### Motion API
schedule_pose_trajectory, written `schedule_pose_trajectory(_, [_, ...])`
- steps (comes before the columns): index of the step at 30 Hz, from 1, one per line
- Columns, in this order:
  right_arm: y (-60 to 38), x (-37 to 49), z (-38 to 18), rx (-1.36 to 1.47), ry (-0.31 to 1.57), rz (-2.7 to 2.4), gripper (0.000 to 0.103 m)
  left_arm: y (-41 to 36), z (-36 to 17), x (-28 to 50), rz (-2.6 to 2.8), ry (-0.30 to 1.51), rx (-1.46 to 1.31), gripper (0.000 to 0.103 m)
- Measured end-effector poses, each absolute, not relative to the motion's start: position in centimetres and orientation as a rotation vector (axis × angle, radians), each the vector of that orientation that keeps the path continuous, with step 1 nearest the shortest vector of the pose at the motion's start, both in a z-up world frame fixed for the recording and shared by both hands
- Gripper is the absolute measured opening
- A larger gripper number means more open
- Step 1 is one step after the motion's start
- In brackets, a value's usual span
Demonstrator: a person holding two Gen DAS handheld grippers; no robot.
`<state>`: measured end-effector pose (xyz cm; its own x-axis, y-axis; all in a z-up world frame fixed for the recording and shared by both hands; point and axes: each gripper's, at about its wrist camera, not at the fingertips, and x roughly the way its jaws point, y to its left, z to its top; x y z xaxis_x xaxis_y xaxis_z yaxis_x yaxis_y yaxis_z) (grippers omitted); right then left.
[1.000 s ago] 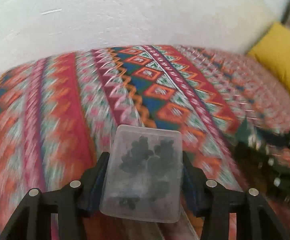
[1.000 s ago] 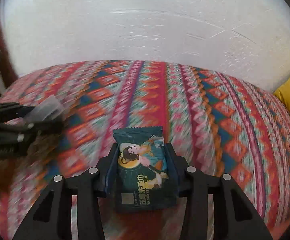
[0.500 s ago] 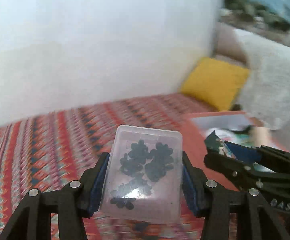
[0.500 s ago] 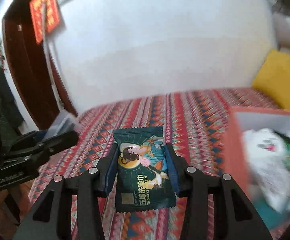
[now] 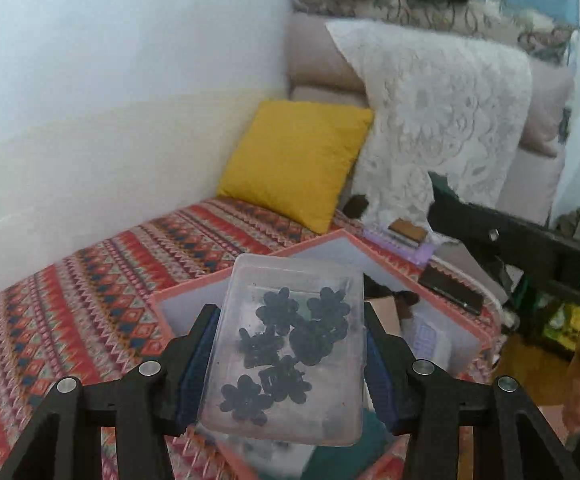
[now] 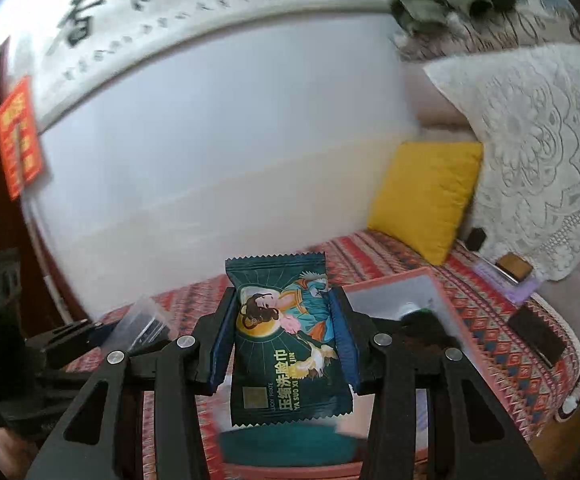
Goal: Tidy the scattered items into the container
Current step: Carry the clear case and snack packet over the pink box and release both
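My left gripper [image 5: 290,344] is shut on a clear plastic box [image 5: 285,344] of dark flower-shaped pieces, held above the orange-rimmed container [image 5: 193,292] on the patterned bed. My right gripper [image 6: 281,332] is shut on a dark teal sachet [image 6: 285,344] with a printed figure, held over the same container [image 6: 390,278], which holds several items. The left gripper and its box show at the left of the right wrist view [image 6: 137,320]; the right gripper's black arm shows at the right of the left wrist view [image 5: 510,240].
A yellow cushion [image 5: 294,164] leans at the bed's head beside a white lace cloth [image 5: 442,120]. A purple book [image 5: 402,238] and a black flat device [image 5: 450,290] lie on the striped bedspread [image 5: 89,280] behind the container. A white wall runs along the left.
Both grippers have swung right along the bed, from open bedspread to over the orange container, still holding their items.
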<state>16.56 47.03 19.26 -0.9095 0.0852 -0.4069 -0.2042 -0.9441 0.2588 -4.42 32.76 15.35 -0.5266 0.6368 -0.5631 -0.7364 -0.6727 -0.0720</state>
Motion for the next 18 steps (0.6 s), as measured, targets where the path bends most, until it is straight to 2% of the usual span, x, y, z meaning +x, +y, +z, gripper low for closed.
schedule_pose_trajectory(2, [49.7, 14.2, 18.8, -0.629, 0.473, 2.874, 0.048, 34.6, 14.4, -6.2, 2.203, 0.222, -0.753, 0.058])
schedule_pose_trajectory(3, [50.8, 12.6, 18.3, -0.650, 0.482, 2.867, 0.048, 35.8, 13.8, -7.6, 2.195, 0.209, -0.785, 0.062])
schedule_pose_trajectory(4, [51.8, 11.0, 17.8, -0.671, 0.491, 2.860, 0.048, 36.6, 13.4, -8.7, 2.189, 0.199, -0.810, 0.069])
schedule_pose_trajectory(5, [52.8, 9.4, 17.3, -0.693, 0.500, 2.853, 0.048, 37.1, 12.9, -9.6, 2.191, 0.191, -0.833, 0.084])
schedule_pose_trajectory(6, [53.7, 7.7, 17.0, -0.722, 0.511, 2.843, 0.051, 37.6, 12.4, -10.5, 2.192, 0.188, -0.855, 0.089])
schedule_pose_trajectory(7, [54.5, 6.2, 16.7, -0.751, 0.522, 2.832, 0.056, 38.1, 12.0, -11.4, 2.192, 0.186, -0.875, 0.089])
schedule_pose_trajectory(8, [55.0, 5.2, 16.1, -0.769, 0.520, 2.802, 0.074, 38.3, 11.7, -11.9, 2.199, 0.191, -0.895, 0.089])
schedule_pose_trajectory(9, [55.6, 4.2, 15.5, -0.787, 0.517, 2.772, 0.088, 38.4, 11.4, -12.3, 2.209, 0.198, -0.915, 0.089])
schedule_pose_trajectory(10, [56.1, 3.3, 15.0, -0.803, 0.515, 2.743, 0.091, 38.2, 11.3, -12.4, 2.216, 0.198, -0.923, 0.089])
schedule_pose_trajectory(14, [56.5, 2.7, 13.9, -0.800, 0.519, 2.733, 0.091, 35.1, 11.9, -11.1, 2.291, 0.195, -0.875, 0.093])
schedule_pose_trajectory(18, [53.3, 5.0, 14.3, -0.769, 0.494, 2.767, 0.091, 30.6, 13.0, -8.4, 2.429, 0.200, -0.818, 0.102])
